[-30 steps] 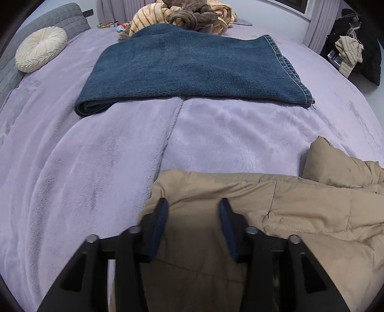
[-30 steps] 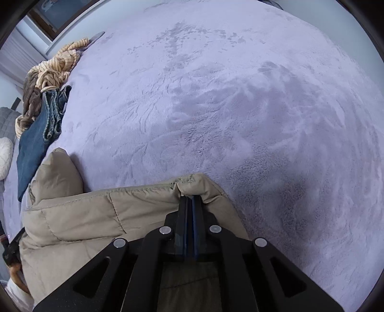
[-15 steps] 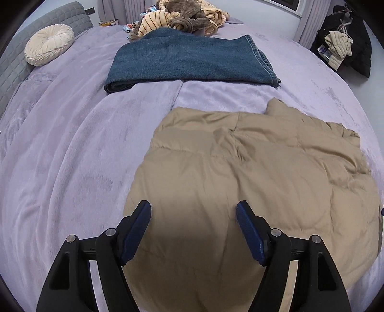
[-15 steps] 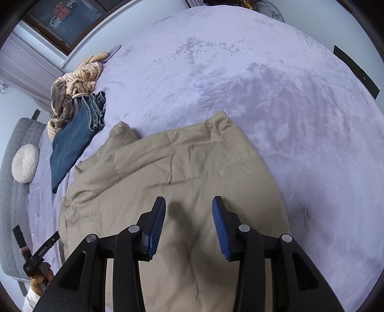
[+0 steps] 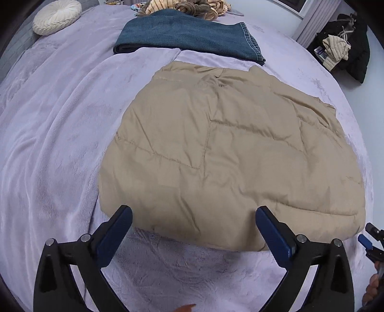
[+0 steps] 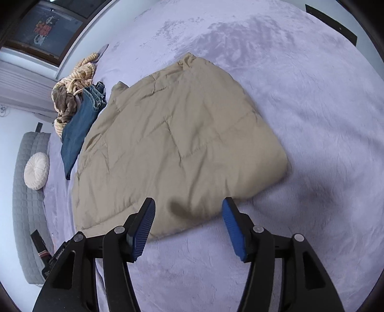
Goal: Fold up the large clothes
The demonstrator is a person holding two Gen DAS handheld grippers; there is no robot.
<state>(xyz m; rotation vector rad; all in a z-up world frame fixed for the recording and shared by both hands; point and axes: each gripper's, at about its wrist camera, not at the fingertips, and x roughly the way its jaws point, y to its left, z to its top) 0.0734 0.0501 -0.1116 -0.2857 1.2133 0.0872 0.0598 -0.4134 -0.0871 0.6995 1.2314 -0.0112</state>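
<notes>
Covering the lavender plush bed, tan quilted jacket; left claw and right claw both spread.

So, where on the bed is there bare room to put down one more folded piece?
The widest free patch is right of the jacket, bare blanket out to the bed edge. Another lies left of it, below the pillow. A narrow strip runs by the open left hand-held gripper. Crowded: the far end, with jeans and the clothes pile.

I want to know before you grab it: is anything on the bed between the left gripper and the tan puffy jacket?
No, only bare purple blanket lies between the left gripper and the tan puffy jacket, seen in the left wrist view.
</notes>
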